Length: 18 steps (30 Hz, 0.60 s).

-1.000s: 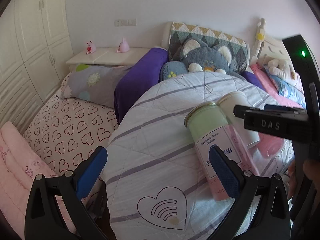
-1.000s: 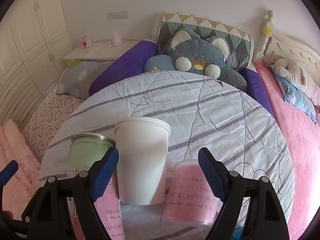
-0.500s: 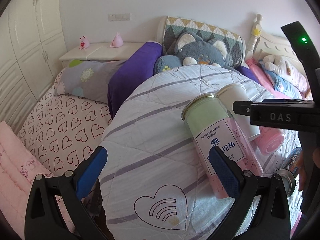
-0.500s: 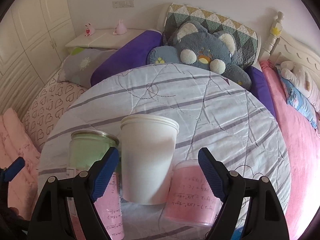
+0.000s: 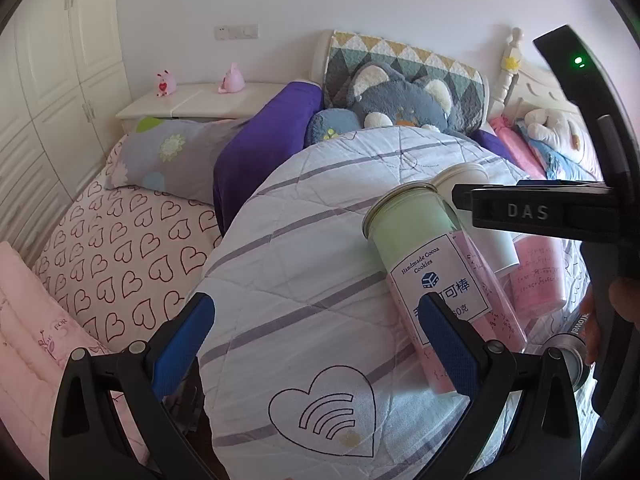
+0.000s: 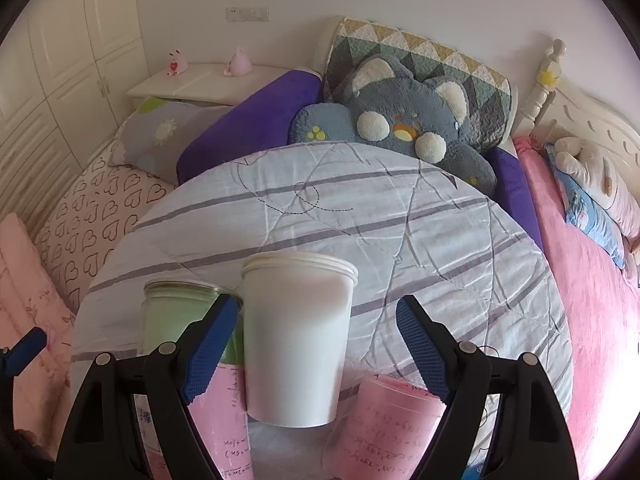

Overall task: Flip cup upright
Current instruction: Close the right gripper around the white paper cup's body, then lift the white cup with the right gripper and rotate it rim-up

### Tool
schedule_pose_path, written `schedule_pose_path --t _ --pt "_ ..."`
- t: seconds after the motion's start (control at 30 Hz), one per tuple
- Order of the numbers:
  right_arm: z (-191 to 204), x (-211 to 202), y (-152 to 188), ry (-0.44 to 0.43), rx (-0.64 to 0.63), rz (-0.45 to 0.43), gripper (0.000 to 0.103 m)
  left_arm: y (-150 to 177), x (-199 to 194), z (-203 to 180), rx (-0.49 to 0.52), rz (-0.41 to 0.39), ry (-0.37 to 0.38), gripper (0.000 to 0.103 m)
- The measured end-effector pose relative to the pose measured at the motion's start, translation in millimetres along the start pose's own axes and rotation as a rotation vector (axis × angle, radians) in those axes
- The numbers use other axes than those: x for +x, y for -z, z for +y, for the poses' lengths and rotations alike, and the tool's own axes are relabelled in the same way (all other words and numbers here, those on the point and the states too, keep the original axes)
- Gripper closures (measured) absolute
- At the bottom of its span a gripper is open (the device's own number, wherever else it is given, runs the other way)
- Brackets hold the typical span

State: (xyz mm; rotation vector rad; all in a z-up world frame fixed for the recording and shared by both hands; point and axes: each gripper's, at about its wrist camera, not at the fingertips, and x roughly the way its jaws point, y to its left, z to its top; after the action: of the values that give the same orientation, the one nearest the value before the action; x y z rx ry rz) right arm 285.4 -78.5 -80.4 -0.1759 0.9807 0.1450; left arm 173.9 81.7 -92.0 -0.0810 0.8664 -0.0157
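Note:
A white paper cup (image 6: 298, 340) lies on its side on the round striped table (image 6: 360, 216), rim pointing away from me. My right gripper (image 6: 316, 344) is open, its blue pads on either side of the cup without touching it. The cup also shows in the left wrist view (image 5: 486, 220), behind the right gripper's body. My left gripper (image 5: 316, 342) is open and empty over the table's near left part, its right pad in front of a lying jar.
A clear jar (image 6: 180, 320) with green and pink contents lies left of the cup, also in the left wrist view (image 5: 424, 264). A pink cup (image 6: 394, 416) lies right of it. A metal can (image 5: 568, 356) lies near the table's right edge. Beds with pillows and plush toys surround the table.
The right gripper has moved slightly forward over the white cup. The left gripper has shifted a little; the objects have not moved.

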Motion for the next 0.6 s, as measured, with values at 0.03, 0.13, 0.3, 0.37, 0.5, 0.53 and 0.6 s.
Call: schedule_pose_path --t 0.03,0.13,0.3,0.37,0.5,0.53,0.6 --pt "-1 3 0 -0.001 0.005 0.007 0.02 0 0 0 -0.001 -0.001 0.001 0.0" --pt "-3 11 1 -0.038 0.018 0.03 0.02 0 0 0 -0.004 0.0 -0.001 0.0" --pt "-2 25 2 -0.089 0.031 0.073 0.02 -1 0 0 -0.007 0.001 -0.004 0.0" --pt "-4 30 2 -0.095 0.039 0.087 0.02 -1 0 0 -0.009 0.001 -0.002 0.0" --pt "-12 38 7 -0.146 0.078 0.111 0.024 -2 2 1 -0.016 0.002 0.002 0.0" --pt "-13 38 8 -0.158 0.08 0.11 0.03 -2 2 1 -0.012 0.004 -0.001 0.0" --pt "-14 36 9 -0.169 0.085 0.103 0.033 -2 2 0 -0.011 0.006 -0.009 0.0"
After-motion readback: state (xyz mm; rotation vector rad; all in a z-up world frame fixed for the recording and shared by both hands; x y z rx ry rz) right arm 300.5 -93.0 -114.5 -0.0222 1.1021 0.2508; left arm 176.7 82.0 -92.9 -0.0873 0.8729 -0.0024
